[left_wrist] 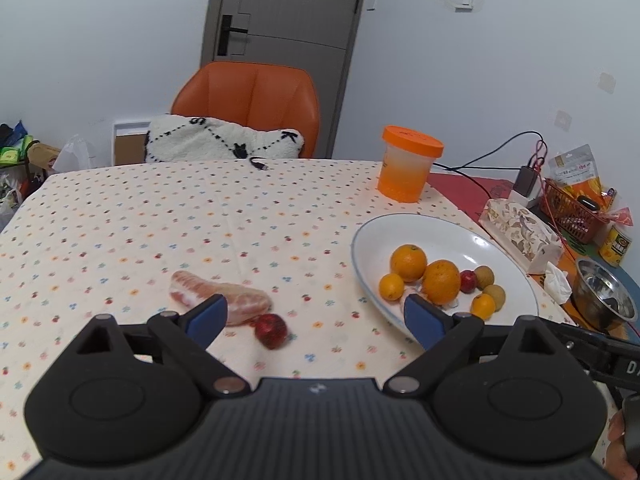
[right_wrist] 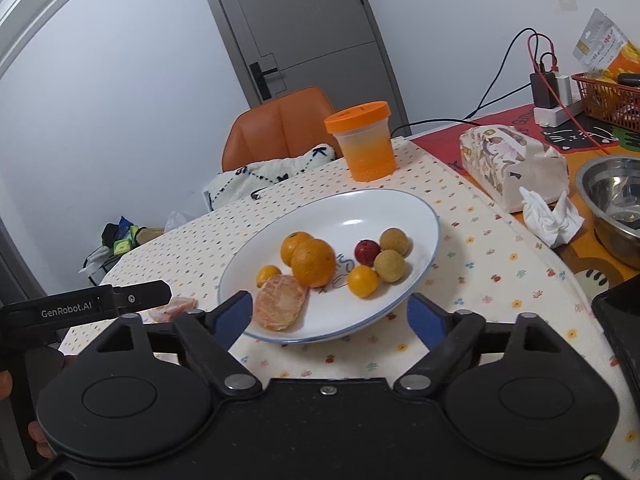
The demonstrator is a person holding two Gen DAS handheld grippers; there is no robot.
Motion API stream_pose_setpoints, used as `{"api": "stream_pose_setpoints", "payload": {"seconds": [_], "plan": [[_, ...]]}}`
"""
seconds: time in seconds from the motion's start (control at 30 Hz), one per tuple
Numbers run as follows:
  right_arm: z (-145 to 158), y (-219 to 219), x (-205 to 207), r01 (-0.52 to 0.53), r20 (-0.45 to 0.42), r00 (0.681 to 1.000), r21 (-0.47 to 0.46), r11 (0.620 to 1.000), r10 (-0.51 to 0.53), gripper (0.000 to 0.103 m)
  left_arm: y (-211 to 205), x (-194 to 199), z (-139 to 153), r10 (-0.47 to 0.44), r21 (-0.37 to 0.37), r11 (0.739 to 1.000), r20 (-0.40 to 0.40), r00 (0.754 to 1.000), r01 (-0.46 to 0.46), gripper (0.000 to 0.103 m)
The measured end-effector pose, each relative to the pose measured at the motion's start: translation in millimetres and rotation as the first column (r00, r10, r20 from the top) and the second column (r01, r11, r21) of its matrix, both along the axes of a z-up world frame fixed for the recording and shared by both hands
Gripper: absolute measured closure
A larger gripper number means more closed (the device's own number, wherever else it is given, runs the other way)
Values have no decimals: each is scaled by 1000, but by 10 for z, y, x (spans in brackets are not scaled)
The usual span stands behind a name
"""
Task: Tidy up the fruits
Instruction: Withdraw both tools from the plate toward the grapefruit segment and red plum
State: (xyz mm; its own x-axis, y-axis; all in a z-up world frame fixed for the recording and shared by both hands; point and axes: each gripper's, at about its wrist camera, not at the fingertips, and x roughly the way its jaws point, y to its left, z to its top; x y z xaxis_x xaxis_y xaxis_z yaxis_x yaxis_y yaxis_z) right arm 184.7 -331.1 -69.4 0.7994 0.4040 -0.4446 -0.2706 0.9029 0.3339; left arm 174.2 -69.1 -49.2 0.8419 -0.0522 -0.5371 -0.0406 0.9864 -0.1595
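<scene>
We hold left gripper (left_wrist: pixel 314 314) wide open, empty, above small red fruit (left_wrist: pixel 271 330) and peeled pomelo segment (left_wrist: pixel 218 299) on tablecloth. Right gripper (right_wrist: pixel 332 314) wide open, empty, at near rim of white plate (right_wrist: pixel 400 204) holding oranges (right_wrist: pixel 313 262).

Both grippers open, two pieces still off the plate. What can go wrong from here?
1. The small red fruit on the tablecloth is round and looks blurred; it may roll away as the open left gripper closes.
2. The peeled citrus segment looks soft; a hard pinch could crush it.
3. The plate already holds loose round fruit near its front rim, including the peeled half; the open right gripper could nudge them out.
</scene>
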Motion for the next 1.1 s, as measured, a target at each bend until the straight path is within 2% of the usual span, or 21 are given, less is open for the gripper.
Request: {"api": "stream_pose_setpoints", "payload": {"seconds": [0.2, 0.47, 0.57, 0.77, 0.93, 1.1], "plan": [[14, 52, -41, -32, -19, 999, 53, 998, 33, 4, 156, -114, -52, 31, -24, 999, -13, 999, -31, 9], [45, 213, -98, -68, -22, 997, 55, 996, 70, 2, 429, -219, -91, 79, -97, 992, -61, 995, -85, 9], [36, 270, -101, -102, -39, 994, 89, 991, 106, 2, 499, -258, -102, 89, -88, 992, -66, 994, -95, 9], [45, 461, -133, -138, -28, 990, 62, 989, 140, 2, 655, -301, -133, 112, -97, 988, -74, 991, -119, 9], [50, 615, -134, -169, -21, 985, 39, 985, 170, 4, 791, -330, -136, 129, -117, 984, -72, 989, -137, 9], [32, 801, -114, -203, -29, 979, 13, 979, 203, 16, 926, -347, -156, 153, -119, 980, -70, 986, -161, 9]]}}
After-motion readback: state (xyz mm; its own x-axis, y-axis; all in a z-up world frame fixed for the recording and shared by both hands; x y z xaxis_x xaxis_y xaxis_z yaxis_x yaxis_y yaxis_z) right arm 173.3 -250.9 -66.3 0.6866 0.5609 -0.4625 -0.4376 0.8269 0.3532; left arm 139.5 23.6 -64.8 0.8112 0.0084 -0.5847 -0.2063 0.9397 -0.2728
